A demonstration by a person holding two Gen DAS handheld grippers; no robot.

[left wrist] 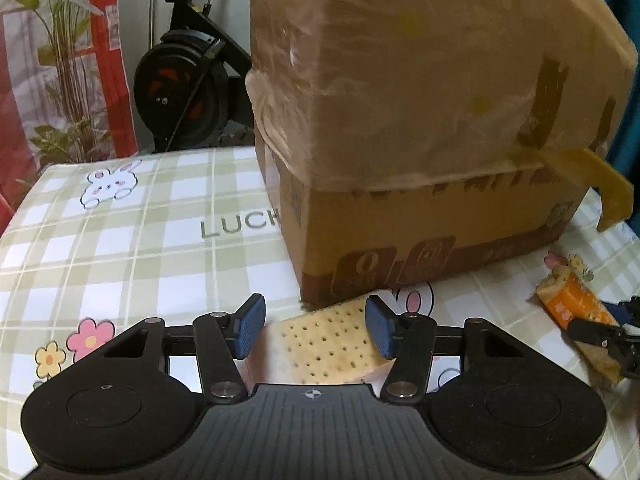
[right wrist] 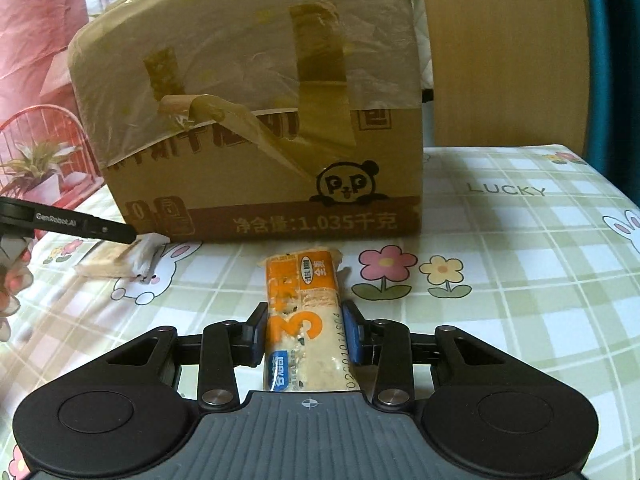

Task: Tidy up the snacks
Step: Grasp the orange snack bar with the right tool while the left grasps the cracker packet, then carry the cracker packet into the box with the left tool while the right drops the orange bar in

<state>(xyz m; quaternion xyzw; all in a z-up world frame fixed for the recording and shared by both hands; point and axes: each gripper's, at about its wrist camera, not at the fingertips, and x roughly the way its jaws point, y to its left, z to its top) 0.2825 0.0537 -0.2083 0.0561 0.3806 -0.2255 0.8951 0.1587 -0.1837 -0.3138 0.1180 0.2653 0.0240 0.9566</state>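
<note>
Blue-padded jaws of the right gripper (right wrist: 306,334) are clamped on an orange-and-white snack packet (right wrist: 304,316), one pad against each long side. The packet lies lengthwise along the gripper's line, its far end on the bench (right wrist: 520,280) just short of the cardboard box (right wrist: 256,120).

The left gripper (left wrist: 316,330) stands with its jaws partly apart, one on each side of a pale cracker pack (left wrist: 324,346) dotted with small holes. The right pad appears to touch the pack's edge; whether the left pad bears on it cannot be told. This pack lies flat on the bench, its far edge near the box's lower corner. In the right wrist view the same pack sits left of the orange packet and well apart from it, with the left gripper's finger over it and part of a person's hand (right wrist: 12,280) at the frame edge.

The bench carries a green-and-white checked cloth with flowers, rabbits and the word LUCKY. The box stands upright at mid-bench, its top flaps wrapped in clear film and brown tape, one tape strip (right wrist: 224,116) hanging loose. A panda mark is printed low on its front.

Beyond the bench are an exercise bike (left wrist: 188,80) and a potted plant (left wrist: 64,60).
</note>
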